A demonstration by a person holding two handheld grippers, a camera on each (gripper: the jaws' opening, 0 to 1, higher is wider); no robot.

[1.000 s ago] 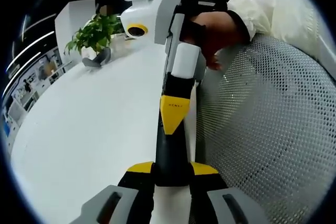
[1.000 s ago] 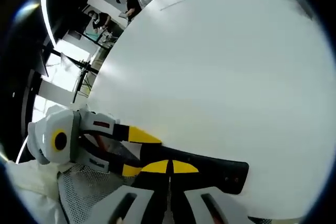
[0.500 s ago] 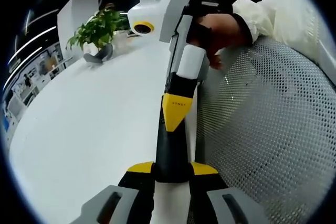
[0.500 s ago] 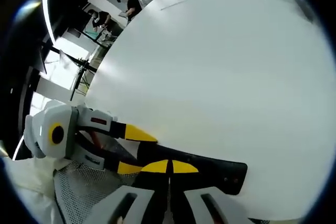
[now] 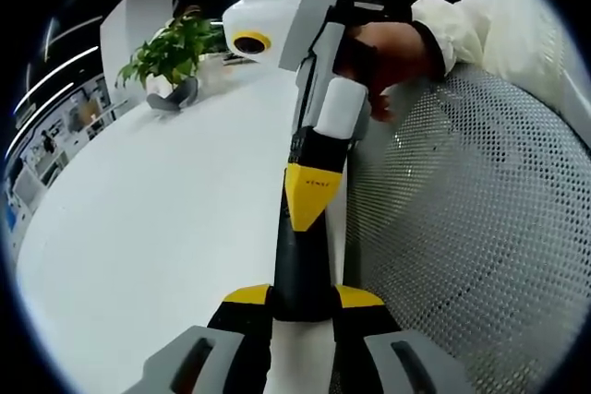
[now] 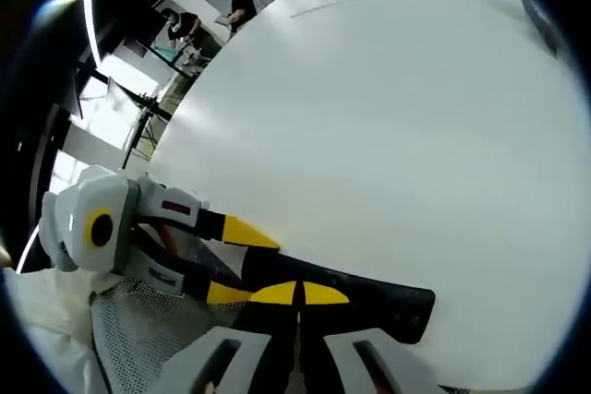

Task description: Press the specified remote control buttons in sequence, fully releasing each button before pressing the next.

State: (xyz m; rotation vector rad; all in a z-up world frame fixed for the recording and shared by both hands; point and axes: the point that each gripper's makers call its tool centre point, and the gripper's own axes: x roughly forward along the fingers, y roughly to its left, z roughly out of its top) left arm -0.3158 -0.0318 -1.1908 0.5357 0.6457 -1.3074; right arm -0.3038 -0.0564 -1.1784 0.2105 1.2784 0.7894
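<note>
Two hand-held grippers are working on one black remote control (image 5: 301,265), which lies along the near edge of the white tabletop (image 5: 157,219), right beside a white mesh chair back (image 5: 462,228). My left hand-held gripper (image 5: 303,300) has its yellow-tipped jaws set against the two sides of the remote's near end, gripping it to keep it steady. In the left gripper view my right hand-held gripper (image 5: 310,214) comes in from above with its yellow tips drawn together into a single point, and that point rests on the top face of the remote, so I judge a button press is under way or just landing. In the right gripper view those jaws (image 6: 297,294) meet over the remote (image 6: 369,300), closed on nothing, while the left one (image 6: 226,260) clamps the far end. I cannot read any buttons or tell which one in the sequence this is, so how many presses are done and how many are left stays unknown to me. A potted plant (image 5: 166,57) stands well apart at the far end of the tabletop, and people (image 6: 231,2) are in the room beyond
</note>
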